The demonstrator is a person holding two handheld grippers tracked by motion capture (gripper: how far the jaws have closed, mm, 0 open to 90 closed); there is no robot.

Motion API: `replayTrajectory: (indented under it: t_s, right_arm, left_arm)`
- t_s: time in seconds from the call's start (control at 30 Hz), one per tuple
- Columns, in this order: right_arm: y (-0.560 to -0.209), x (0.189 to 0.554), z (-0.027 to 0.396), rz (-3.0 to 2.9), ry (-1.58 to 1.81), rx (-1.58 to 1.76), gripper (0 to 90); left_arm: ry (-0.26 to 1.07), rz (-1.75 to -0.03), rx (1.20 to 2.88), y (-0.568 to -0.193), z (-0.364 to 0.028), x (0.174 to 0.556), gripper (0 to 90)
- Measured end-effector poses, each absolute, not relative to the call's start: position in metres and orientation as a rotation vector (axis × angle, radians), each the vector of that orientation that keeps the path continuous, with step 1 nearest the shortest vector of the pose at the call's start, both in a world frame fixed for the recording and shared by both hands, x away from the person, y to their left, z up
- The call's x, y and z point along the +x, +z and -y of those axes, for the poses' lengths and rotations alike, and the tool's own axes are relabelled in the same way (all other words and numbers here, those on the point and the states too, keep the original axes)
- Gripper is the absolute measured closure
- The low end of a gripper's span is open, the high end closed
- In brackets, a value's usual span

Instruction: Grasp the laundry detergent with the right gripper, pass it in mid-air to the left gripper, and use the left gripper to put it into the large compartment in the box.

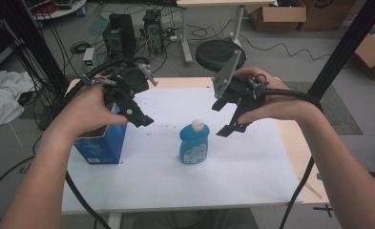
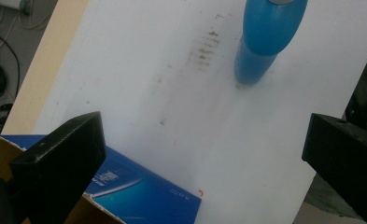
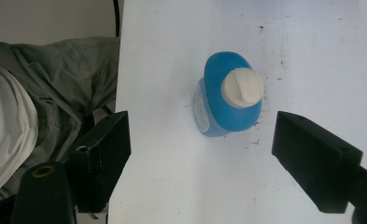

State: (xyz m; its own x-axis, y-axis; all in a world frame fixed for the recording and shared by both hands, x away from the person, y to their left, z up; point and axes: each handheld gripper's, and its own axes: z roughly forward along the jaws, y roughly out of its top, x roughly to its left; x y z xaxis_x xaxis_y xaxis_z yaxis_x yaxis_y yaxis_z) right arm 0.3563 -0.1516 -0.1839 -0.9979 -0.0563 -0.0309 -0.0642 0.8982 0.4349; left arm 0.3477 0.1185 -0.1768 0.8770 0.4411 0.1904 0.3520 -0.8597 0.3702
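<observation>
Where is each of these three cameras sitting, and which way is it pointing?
High view: above the person's side, looking forward and down on the table; both forearms, left claw and right claw show.
Left gripper view: rides the left claw, looking down at the blue box; its two open jaws show.
Right gripper view: rides the right claw, looking straight down; its open jaws and the person's clothing show.
All three share the blue bottle.

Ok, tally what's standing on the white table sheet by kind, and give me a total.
Blue plastic bottle with a white cap: 1
Open blue cardboard box: 1
Total: 2
</observation>
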Motion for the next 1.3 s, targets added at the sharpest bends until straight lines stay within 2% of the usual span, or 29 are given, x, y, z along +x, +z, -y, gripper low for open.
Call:
replayTrajectory:
  t_s: [0.77,1.3]
  right_arm:
    - [-0.193,0.393,0.175,-3.024,0.865,-0.063,17.2]
    - [-0.228,0.422,0.198,-2.996,1.143,0.005,15.8]
  left_arm:
    - [0.364,-0.561,2.733,-0.174,-0.120,0.346,0.3]
    - [0.356,-0.546,2.742,-0.179,-0.120,0.348,0.5]
